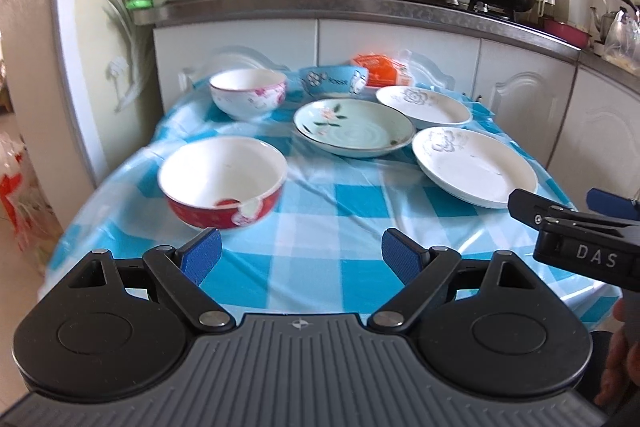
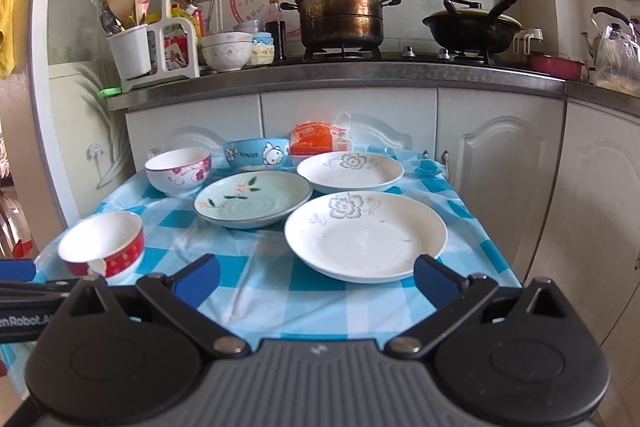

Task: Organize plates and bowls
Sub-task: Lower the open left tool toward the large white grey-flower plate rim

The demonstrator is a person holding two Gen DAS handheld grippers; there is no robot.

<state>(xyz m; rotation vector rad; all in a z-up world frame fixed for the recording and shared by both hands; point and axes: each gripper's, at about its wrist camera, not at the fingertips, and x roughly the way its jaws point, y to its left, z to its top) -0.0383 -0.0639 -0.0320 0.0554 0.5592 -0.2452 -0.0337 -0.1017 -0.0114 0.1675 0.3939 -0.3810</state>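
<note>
Left gripper (image 1: 301,255): hovering at the near edge of the surface, jaws spread wide, nothing between the blue pads, only checked cloth showing in the gap.
Right gripper (image 2: 317,275): also low at the near edge, jaws wide apart and empty, the big white plate sitting just beyond them.
Surface (image 2: 256,291): a small table under a blue-and-white checked cloth, pushed up against white kitchen cabinets.
Red bowl (image 1: 222,183): front left, upright, white inside, just ahead of the left gripper's left pad.
Pink-flower bowl (image 1: 248,93): back left, upright, well apart from the red one.
Blue cartoon bowl (image 2: 256,153): at the far edge, middle, upright, just beside the pink-flower bowl.
Green plate (image 1: 354,133): dead centre, a painted flower inside, its right rim close to both white plates; touching or not, I cannot tell.
Near white plate (image 2: 365,235): front right, grey flower print at its far side, lying flat.
Far white plate (image 2: 350,171): right behind it, same grey flower, flat too.
Orange packet (image 2: 312,143): at the back edge, behind the far white plate.
Kitchen counter (image 2: 360,75): behind the table, carrying a steel steamer pot (image 2: 340,13) and a black wok (image 2: 472,27) on the burners, stacked bowls and a utensil rack at left.
Stacking: every dish on the table sits on its own.
</note>
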